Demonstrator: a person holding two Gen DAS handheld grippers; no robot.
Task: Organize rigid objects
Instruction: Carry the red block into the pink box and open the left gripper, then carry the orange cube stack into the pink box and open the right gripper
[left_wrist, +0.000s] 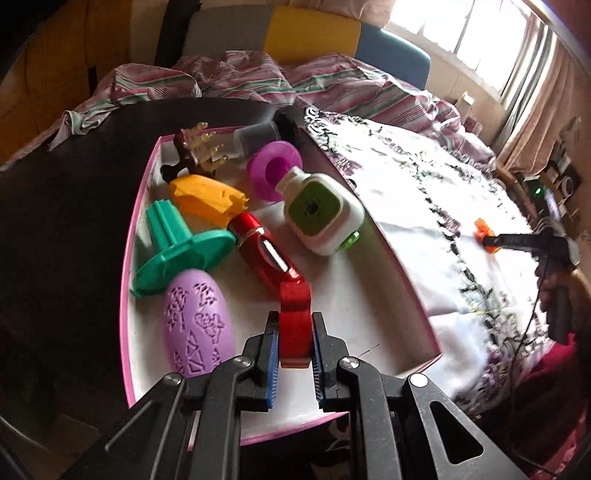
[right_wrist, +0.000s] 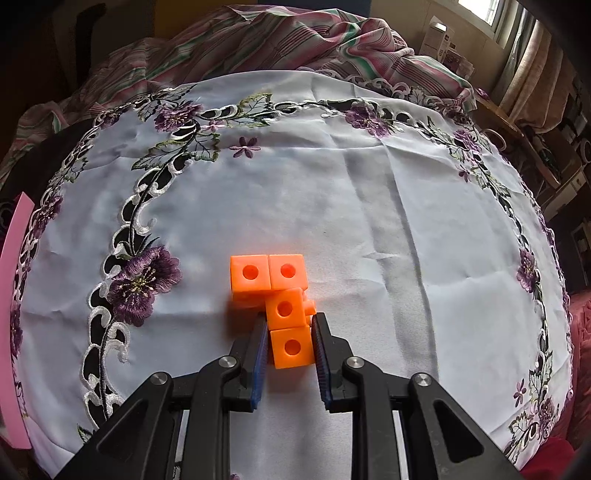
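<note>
My left gripper is shut on a red plastic piece and holds it over the pink-rimmed white box. The box holds a lilac patterned egg, a green spool, a red cylinder, a yellow piece, a white and green block, a magenta ring and a dark toy ship. My right gripper is closed around an orange piece of linked cubes on the embroidered cloth; it also shows in the left wrist view.
The white cloth with purple flowers covers the table to the right of the box. A striped bedcover is bunched behind it. The box's pink edge shows at the far left of the right wrist view. A dark tabletop lies left of the box.
</note>
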